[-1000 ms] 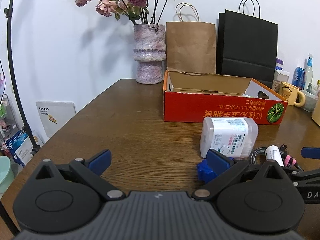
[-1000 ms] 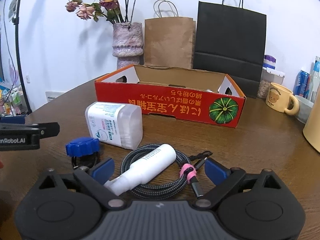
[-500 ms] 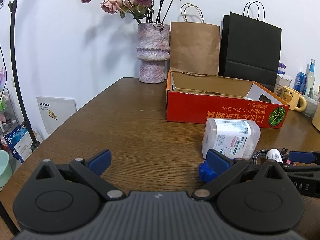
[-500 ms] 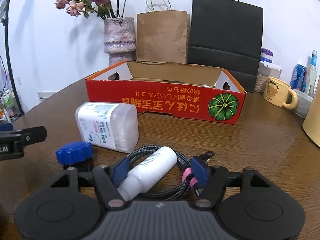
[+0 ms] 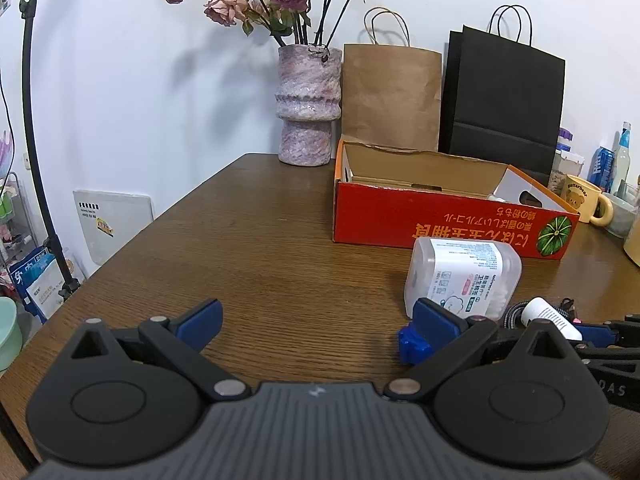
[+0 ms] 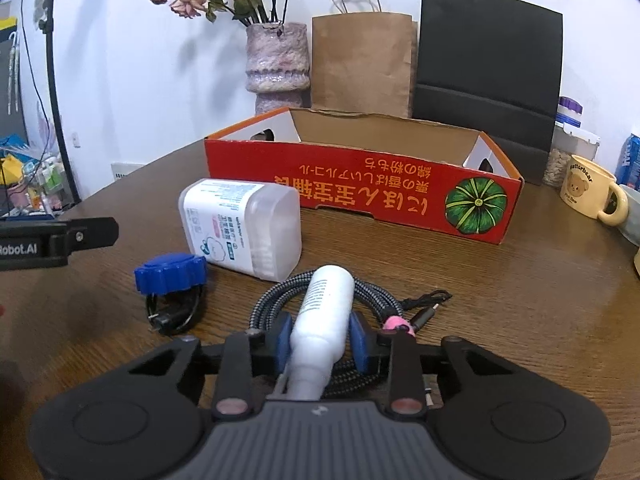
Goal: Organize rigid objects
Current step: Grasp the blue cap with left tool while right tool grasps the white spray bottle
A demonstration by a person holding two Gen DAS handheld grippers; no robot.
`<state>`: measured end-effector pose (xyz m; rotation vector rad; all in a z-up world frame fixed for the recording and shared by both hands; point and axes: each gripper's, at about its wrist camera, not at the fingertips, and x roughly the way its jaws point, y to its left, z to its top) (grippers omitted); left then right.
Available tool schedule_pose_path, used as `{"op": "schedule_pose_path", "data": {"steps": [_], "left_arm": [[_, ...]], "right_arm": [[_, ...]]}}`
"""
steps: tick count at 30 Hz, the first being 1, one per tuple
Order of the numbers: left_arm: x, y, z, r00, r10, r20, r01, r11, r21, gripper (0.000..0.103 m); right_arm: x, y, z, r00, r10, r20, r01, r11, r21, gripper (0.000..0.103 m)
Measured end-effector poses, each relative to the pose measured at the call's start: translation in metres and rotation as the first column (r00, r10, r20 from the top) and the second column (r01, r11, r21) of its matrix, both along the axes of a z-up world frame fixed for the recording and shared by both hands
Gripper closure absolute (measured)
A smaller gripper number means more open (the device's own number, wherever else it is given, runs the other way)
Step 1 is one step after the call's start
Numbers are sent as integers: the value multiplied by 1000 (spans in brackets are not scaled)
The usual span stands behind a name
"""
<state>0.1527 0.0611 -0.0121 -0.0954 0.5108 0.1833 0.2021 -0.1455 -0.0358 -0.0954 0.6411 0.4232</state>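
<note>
White bottle [image 6: 326,312] lies on coiled cable [image 6: 372,300] on bench [image 5: 260,248], clamped between blue pads of right hand-held gripper [image 6: 322,338]; neck points toward camera, base toward red box [image 6: 360,184]. Pads press bottle's sides just above shoulder. Swab box [image 6: 244,228] lies on side just beyond, left of bottle; blue cap [image 6: 170,272] near left. Left hand-held gripper [image 5: 316,316] wide open over bare bench, nothing between pads, well left of bottle.
</note>
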Motion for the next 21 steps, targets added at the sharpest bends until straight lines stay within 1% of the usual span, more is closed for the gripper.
{"op": "schedule_pose_path", "data": {"steps": [7, 12, 16, 18, 21], "left_arm": [[4, -2, -3, 1000, -3, -18, 3, 1000, -2, 0], [7, -5, -4, 999, -32, -21, 32, 999, -19, 0], [9, -15, -1, 997, -80, -6, 80, 996, -34, 0], [13, -24, -2, 994, -103, -19, 103, 994, -37, 0], [21, -37, -6, 992, -112, -49, 111, 994, -17, 0]], "right_arm": [[-8, -11, 6, 998, -19, 60, 15, 998, 62, 76], [-10, -17, 11, 996, -24, 88, 16, 996, 91, 76], [-12, -23, 16, 993, -40, 113, 28, 994, 107, 76], [-12, -27, 17, 992, -48, 120, 36, 994, 107, 76], [-12, -35, 17, 990, -62, 125, 49, 993, 106, 76]]}}
